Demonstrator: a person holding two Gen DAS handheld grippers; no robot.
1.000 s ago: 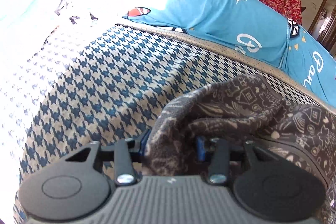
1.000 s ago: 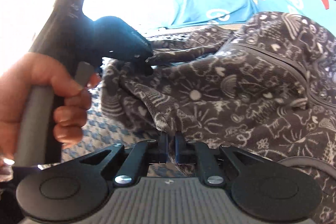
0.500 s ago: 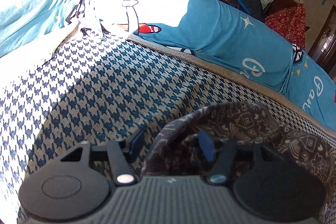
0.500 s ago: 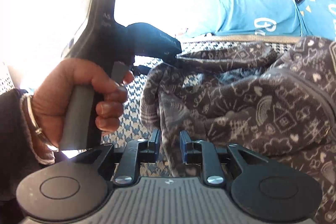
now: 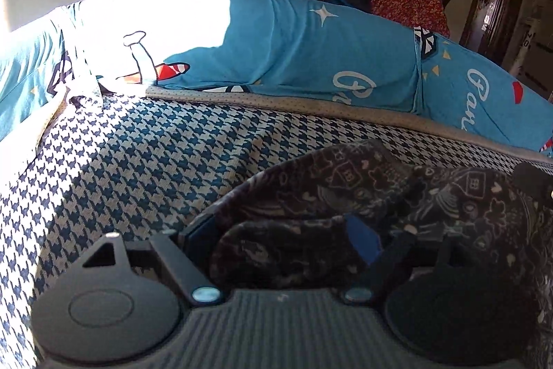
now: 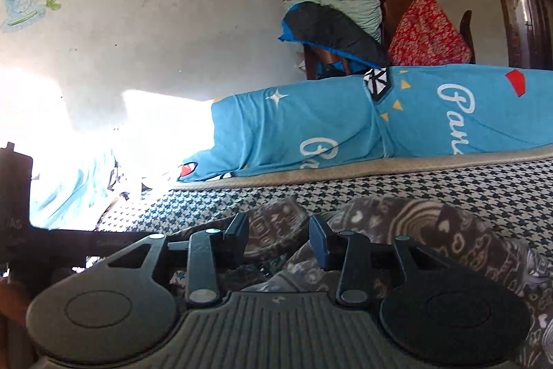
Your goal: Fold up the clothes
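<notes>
Since a second ago both grippers let go: left gripper (image 5: 281, 230) and right gripper (image 6: 279, 236) jaws opening, pads off the patterned garment (image 5: 363, 189), which lay bunched on the houndstooth bed (image 5: 138, 154) between them. Right gripper pointed flatter.

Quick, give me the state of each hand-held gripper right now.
Left hand-held gripper: jaws opening, dark patterned garment lying loose between them.
Right hand-held gripper: jaws opening, not gripping the garment.

White script "Pan" (cut off) on the blue sheet (image 6: 432, 127)
</notes>
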